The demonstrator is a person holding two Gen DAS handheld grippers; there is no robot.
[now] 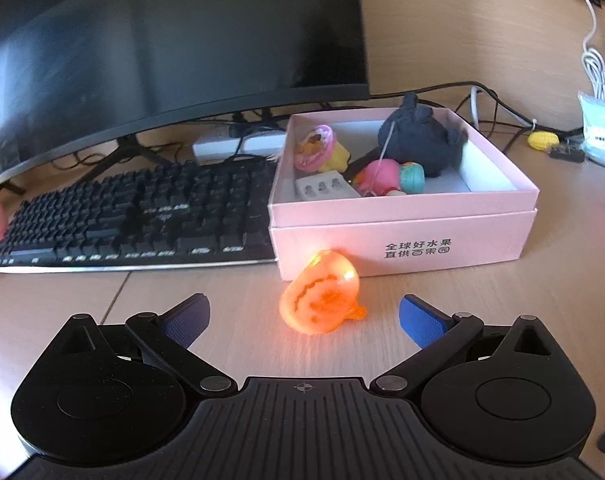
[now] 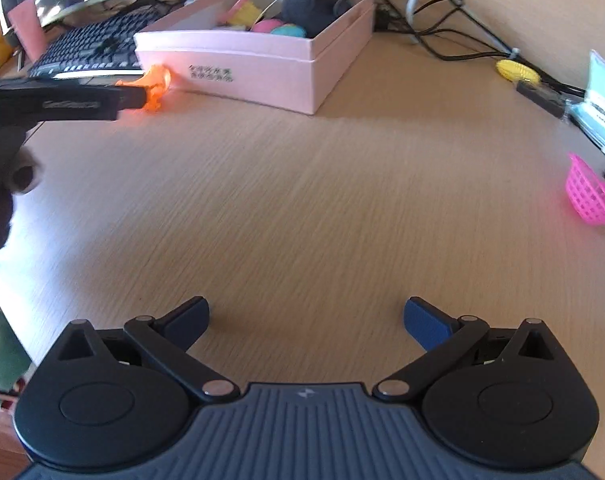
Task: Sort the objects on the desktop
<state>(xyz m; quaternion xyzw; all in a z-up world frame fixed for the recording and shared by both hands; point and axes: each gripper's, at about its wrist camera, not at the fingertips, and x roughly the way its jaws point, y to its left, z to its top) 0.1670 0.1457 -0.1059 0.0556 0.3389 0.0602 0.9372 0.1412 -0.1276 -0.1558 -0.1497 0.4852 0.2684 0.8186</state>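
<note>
Your left gripper (image 1: 304, 316) is spread wide with nothing between its blue-padded fingers (image 1: 420, 320), and the translucent orange plastic toy (image 1: 320, 294) lies on the wooden desk (image 1: 502, 320) just beyond the gap, roughly centred between the pads. That lineup reads as a setup for a pinch: the toy sits just in front of the near wall of the pink cardboard box (image 1: 402, 216), so you would have little to travel once you have it.

The box holds what looks already sorted: a dark knitted plush (image 1: 418, 140), a pink round toy (image 1: 380, 176), a yellow-and-pink toy (image 1: 322, 152) and a small white tray-like piece (image 1: 324, 188). Its front carries black Chinese print, 全球好水果 over 直供百果园, a fruit-shop slogan.

To the left lies a black keyboard (image 1: 142, 216) under a dark curved monitor (image 1: 162, 40); its key legends are too blurred to read.

Your right gripper (image 2: 306, 320) hangs equally wide and empty over bare desk, well apart from the box. Far right wait a pink plastic mesh basket (image 2: 590, 196) and a yellow ridged object (image 2: 516, 70).
</note>
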